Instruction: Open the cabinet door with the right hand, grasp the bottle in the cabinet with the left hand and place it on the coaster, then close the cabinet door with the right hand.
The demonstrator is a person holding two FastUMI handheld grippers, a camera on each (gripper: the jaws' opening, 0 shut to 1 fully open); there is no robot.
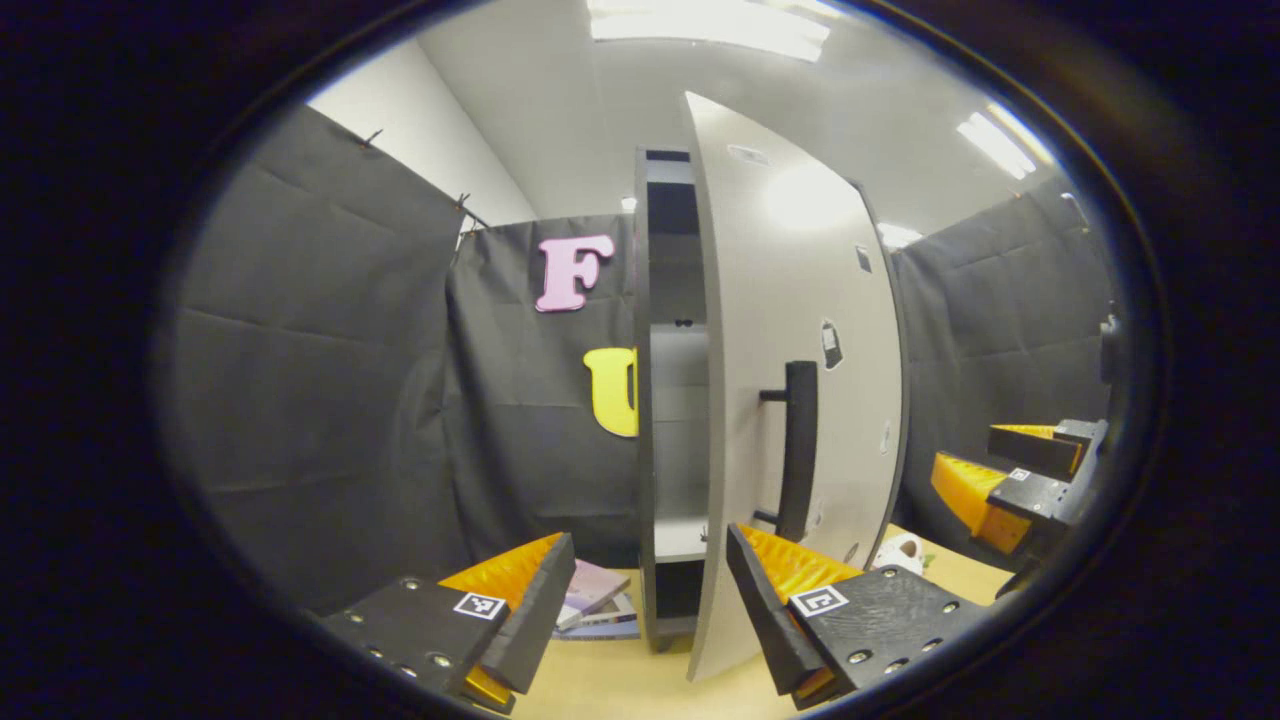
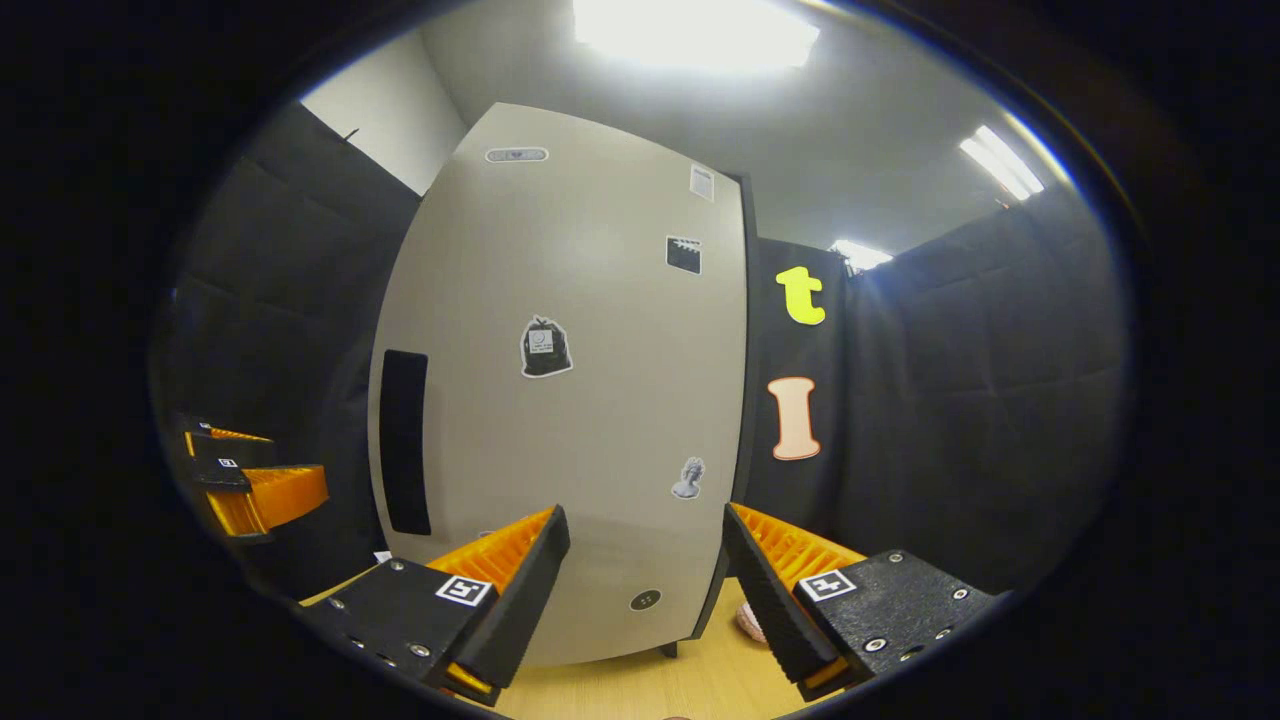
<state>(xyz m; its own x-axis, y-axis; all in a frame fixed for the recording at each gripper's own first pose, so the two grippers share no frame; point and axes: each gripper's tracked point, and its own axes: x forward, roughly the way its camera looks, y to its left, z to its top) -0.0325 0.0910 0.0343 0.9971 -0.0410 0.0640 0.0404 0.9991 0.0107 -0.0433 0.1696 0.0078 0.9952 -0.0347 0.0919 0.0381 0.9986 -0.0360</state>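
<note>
Left gripper view: cabinet door stands ajar dead ahead of the left gripper, jaws open and empty; bottle unseen inside. Right gripper, jaws open, faces the upright handle ahead-left.

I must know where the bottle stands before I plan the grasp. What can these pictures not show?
- Bottle: the cabinet door covers most of the cabinet interior in the left gripper view.
- Interior: the door faces the right gripper view.
- Pale object behind the door: partly hidden, unidentifiable.
</note>
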